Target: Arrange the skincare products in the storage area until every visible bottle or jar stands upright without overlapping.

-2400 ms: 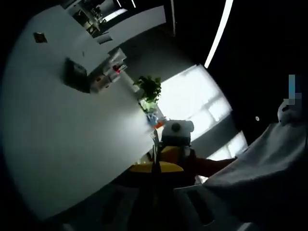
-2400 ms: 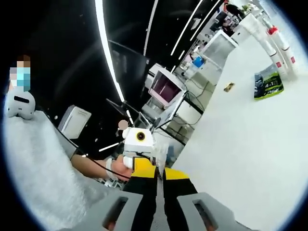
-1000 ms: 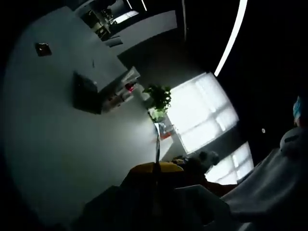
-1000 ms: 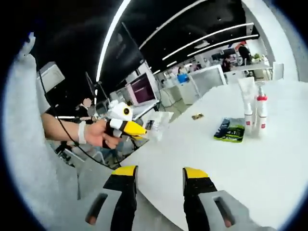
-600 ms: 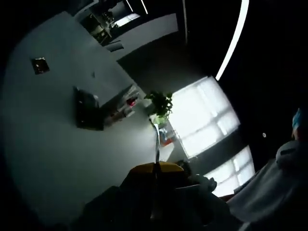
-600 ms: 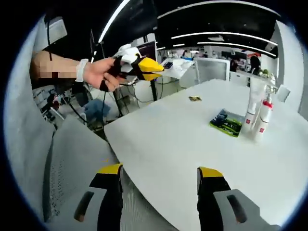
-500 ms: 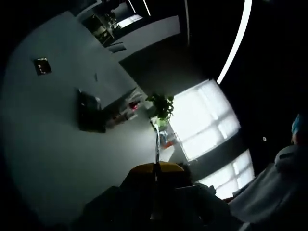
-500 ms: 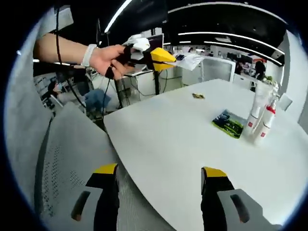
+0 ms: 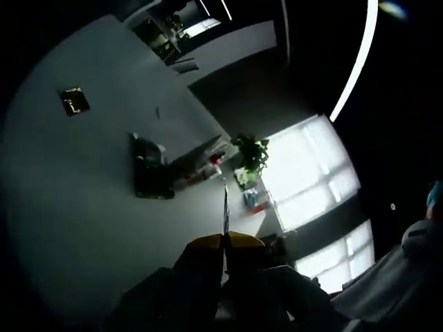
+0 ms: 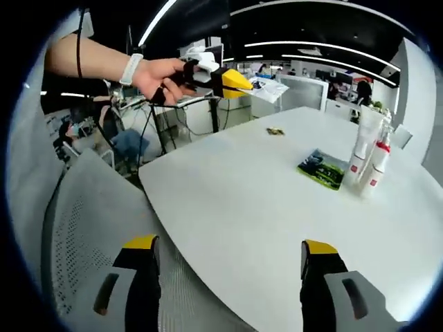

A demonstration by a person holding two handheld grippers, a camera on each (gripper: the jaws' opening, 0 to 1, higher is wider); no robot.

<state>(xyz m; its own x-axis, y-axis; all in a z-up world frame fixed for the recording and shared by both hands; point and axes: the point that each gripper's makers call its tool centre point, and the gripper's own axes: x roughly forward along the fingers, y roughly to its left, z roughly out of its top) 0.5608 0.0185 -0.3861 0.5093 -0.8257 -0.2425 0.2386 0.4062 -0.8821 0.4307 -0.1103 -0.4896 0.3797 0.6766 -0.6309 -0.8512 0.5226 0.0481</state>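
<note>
the right gripper (image 10: 232, 266) is held low at the near edge of the white round table (image 10: 277, 207), yellow-tipped jaws wide apart — seemingly readied for a reach. the white skincare bottles with red bands (image 10: 365, 158) are seen upright, well away at the far side, beside a flat green packet (image 10: 320, 168). the left gripper (image 10: 235, 81) is clamped on a thin white sheet (image 10: 268, 88), raised — kept off the table.

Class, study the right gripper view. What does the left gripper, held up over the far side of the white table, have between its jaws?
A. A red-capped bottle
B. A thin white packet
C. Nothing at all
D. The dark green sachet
B: the left gripper has its yellow jaws shut on a thin white packet, while the dark green sachet lies flat on the white table beside the standing red-capped bottles.
</note>
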